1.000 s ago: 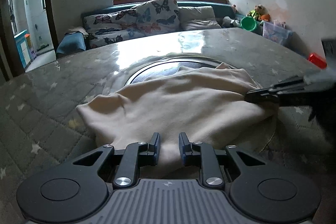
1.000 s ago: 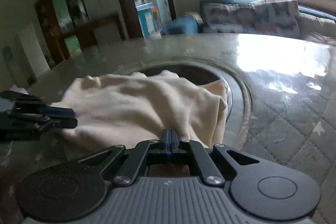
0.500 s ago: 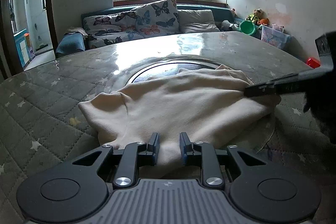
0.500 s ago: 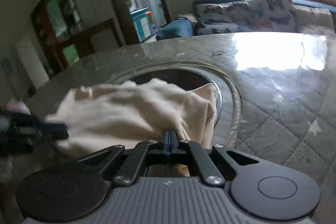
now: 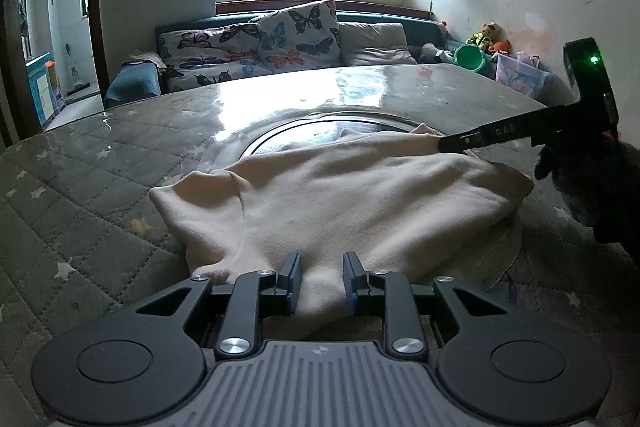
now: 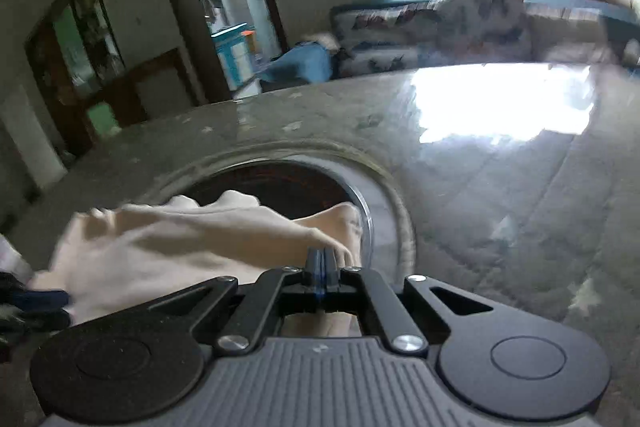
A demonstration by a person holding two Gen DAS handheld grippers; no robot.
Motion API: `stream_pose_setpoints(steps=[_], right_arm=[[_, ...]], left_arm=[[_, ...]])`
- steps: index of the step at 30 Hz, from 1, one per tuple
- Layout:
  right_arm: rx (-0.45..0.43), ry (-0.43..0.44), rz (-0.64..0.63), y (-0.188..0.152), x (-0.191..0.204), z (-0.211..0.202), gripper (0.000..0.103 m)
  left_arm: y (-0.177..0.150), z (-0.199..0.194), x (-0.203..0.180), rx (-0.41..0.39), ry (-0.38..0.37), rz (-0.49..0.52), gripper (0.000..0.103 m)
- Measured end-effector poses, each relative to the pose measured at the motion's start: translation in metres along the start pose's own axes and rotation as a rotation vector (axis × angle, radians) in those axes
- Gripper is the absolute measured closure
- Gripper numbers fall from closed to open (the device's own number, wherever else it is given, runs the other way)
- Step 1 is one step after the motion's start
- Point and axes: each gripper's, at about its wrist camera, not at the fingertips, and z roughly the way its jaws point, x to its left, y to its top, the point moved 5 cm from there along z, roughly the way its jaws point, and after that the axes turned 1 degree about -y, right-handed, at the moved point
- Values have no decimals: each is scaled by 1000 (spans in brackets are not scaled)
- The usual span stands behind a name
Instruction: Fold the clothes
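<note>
The right gripper (image 6: pixel 322 261) was pinched fully closed on a corner of a cream garment (image 6: pixel 168 247), its two blue-padded fingers pressed together with a peak of cloth drawn up between them. In the left wrist view the same tool (image 5: pixel 452 143) reached in from the right and held the garment's far edge lifted off the surface. The left gripper (image 5: pixel 322 281) stood open, its pads well apart, hovering just at the garment's (image 5: pixel 340 195) near hem with cloth lying in the gap but nothing clamped.

The garment lay spread across a quilted, star-patterned table (image 5: pixel 80 187) under a glossy cover, partly draped over a round recessed plate (image 5: pixel 312 131) at the table's centre. It sagged and creased wherever it was lifted, which suggested a soft, light knit that would follow a pull and not hold a shape. Judged from that, corners and hems offered the surest hold, since a grip mid-panel would only bunch the cloth. The shiny table cover could let it slide when dragged.

Whether the layers seen here were a fold already laid or a loose heap could not be settled. A sofa with butterfly cushions (image 5: pixel 296 35) sat beneath the window behind.
</note>
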Motion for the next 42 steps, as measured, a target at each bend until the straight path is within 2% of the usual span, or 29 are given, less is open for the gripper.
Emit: stream_pose_setpoints(steps=[2, 5, 7, 8, 9, 10, 12, 14, 17, 20, 21, 23, 24, 30, 34, 35, 36, 38, 40, 42], right_arm=[[1, 3, -12, 2, 0, -5, 103], [1, 19, 15, 4, -1, -14, 97], [0, 34, 36, 5, -2, -19, 85], [-1, 37, 43, 4, -3, -21, 70], [0, 32, 43, 2, -4, -23, 63], [0, 28, 44, 0, -5, -25, 63], [8, 25, 56, -4, -7, -25, 61], [22, 44, 94, -8, -10, -21, 60], [32, 62, 121, -13, -8, -12, 58], [21, 49, 102, -14, -1, -9, 53], [18, 47, 95, -14, 1, -8, 54], [34, 71, 90, -15, 5, -7, 66], [42, 75, 83, -17, 7, -6, 68], [27, 43, 81, -16, 9, -5, 66], [23, 42, 77, -17, 13, -4, 65], [29, 43, 71, -18, 16, -3, 66], [34, 43, 65, -18, 18, -2, 74], [36, 43, 61, -18, 20, -2, 82], [30, 45, 65, -18, 21, -4, 85], [9, 51, 78, -18, 19, -10, 86]], left_arm=[[0, 0, 1, -1, -5, -11, 77], [2, -3, 3, -8, -3, -39, 76], [4, -8, 6, -24, 8, -58, 71], [5, -12, 8, -35, 17, -66, 65], [5, -16, 10, -47, 27, -74, 62], [6, -19, 11, -59, 36, -82, 57], [7, -25, 17, -76, 64, -102, 54], [7, -26, 27, -74, 110, -132, 42], [5, -21, 40, -53, 164, -185, 36], [4, -12, 52, -29, 167, -246, 35], [4, -10, 54, -24, 165, -261, 34], [4, -5, 59, -11, 156, -291, 34], [3, -2, 62, -3, 151, -304, 33], [4, 4, 66, 21, 131, -342, 27], [7, 7, 58, 38, 115, -312, 29], [8, 8, 56, 42, 108, -307, 35], [9, 9, 53, 45, 100, -302, 40], [12, 10, 49, 48, 91, -303, 58], [18, 8, 42, 43, 78, -294, 70], [23, 7, 36, 38, 65, -284, 76]])
